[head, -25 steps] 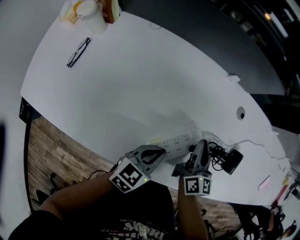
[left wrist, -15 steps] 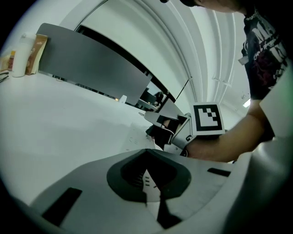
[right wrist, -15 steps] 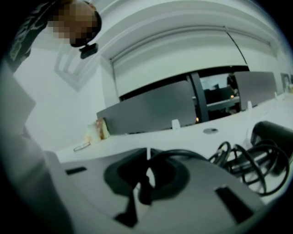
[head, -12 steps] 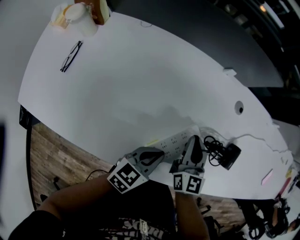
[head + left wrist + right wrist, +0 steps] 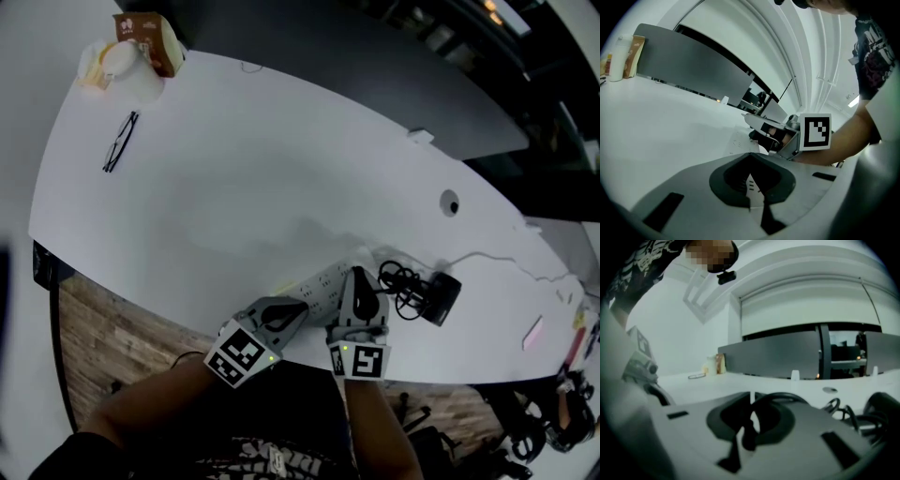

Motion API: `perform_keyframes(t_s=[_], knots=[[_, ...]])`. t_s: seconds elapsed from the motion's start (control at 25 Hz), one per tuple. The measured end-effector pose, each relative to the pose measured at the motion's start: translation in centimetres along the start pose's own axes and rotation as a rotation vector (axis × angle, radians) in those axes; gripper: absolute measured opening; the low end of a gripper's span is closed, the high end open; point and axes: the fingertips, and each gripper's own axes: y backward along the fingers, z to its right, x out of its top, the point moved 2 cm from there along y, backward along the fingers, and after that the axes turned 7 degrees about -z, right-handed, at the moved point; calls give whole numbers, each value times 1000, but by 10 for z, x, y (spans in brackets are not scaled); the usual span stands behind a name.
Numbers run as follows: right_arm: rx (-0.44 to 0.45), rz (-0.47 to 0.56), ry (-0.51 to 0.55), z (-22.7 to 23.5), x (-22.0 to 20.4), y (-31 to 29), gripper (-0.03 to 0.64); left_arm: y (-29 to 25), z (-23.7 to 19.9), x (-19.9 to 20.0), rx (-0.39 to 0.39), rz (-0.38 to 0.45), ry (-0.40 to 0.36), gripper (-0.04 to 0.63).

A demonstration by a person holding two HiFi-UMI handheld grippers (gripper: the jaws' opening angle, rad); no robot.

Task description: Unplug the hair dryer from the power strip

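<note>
So the plug (image 5: 749,434) is sitting right between the right gripper's (image 5: 360,281) jaws, which are squeezing down narrow on it, black cord (image 5: 398,278) looping out just past the tips. The hair dryer (image 5: 439,296) itself is lying a bit beyond that gripper and off to its right on the table (image 5: 234,169).

The power strip (image 5: 319,283) is running between the two grippers. The left gripper (image 5: 298,309) is pinching the strip's near end, jaws nearly together. My guess is it's bracing the strip so it isn't getting dragged along when the plug gets pulled.

Compared to a second ago, the right gripper is rolling about its own axis, since its marker cube is facing up more squarely now. It looks like it's wiggling the plug loose. Can't tell if the prongs are out yet. The left one is barely budging.
</note>
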Motion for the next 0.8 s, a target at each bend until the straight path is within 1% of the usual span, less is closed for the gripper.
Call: perform_keyframes(t_s=[0.04,0.16,0.24,0.28,0.32,0.36,0.52,0.64,0.72,0.8], knots=[[10,-12,-7,0,-1,1,43,0,0,0,4,-2,-5,27],[29,-54,14,0,-2,2,43,0,-3,1,13,-10,-15,28],[67,-100,17,-3,-5,1,51,-1,-4,1,20,-17,-21,27],[102,-131,18,-6,-9,0,136,-1,-3,1,25,-20,-27,26],[131,-157,22,-9,-13,1,252,-1,-3,1,32,-21,-35,26],[145,-168,27,-10,-15,2,253,-1,-3,1,38,-22,-40,26],[151,-215,29,-4,-22,13,253,-2,-4,1,46,-26,-47,27],[182,-223,-20,-1,-19,16,253,-2,-3,0,55,-33,-61,28],[195,-281,-78,2,-17,14,252,-3,-2,1,61,-35,-66,28],[244,-387,-151,0,-19,6,248,-3,-3,2,66,-31,-67,28]])
